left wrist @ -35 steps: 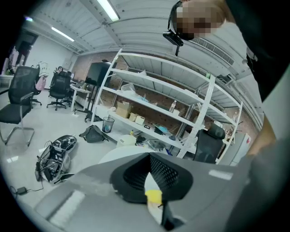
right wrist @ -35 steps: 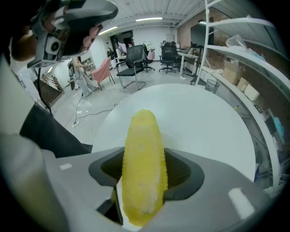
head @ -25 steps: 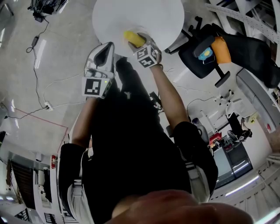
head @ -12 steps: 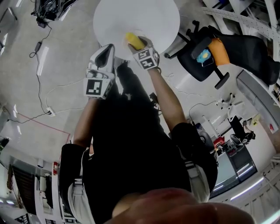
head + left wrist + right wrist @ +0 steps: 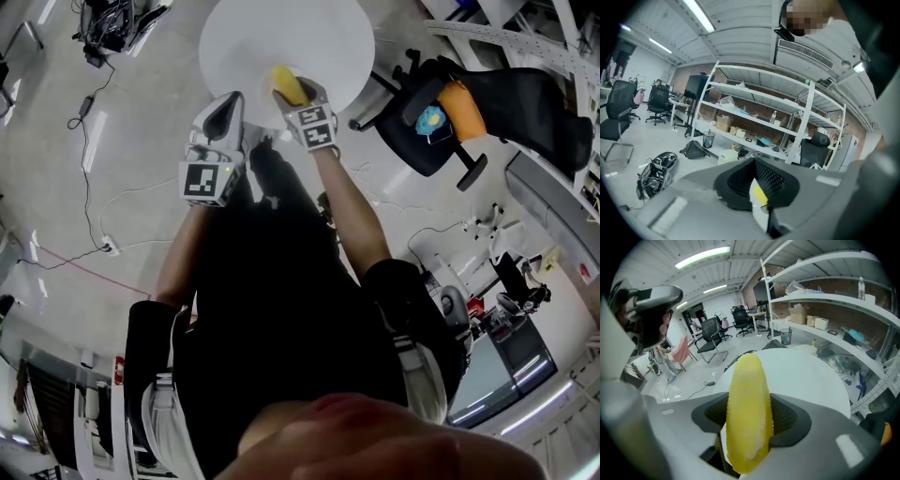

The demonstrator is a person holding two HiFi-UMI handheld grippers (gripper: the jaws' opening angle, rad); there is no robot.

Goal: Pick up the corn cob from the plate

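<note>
Head view: my right gripper [image 5: 298, 101] carries the corn cob [image 5: 288, 84] over the white round table [image 5: 319, 37]; left gripper [image 5: 217, 127] hangs beside it. Left gripper view: jaws together, empty, standing clear. Right gripper view: jaws clamped across the cob's midsection, I judge for balance.

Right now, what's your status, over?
Right gripper shut on corn cob, over white round table. Left gripper shut, empty. Nothing blocking.
</note>
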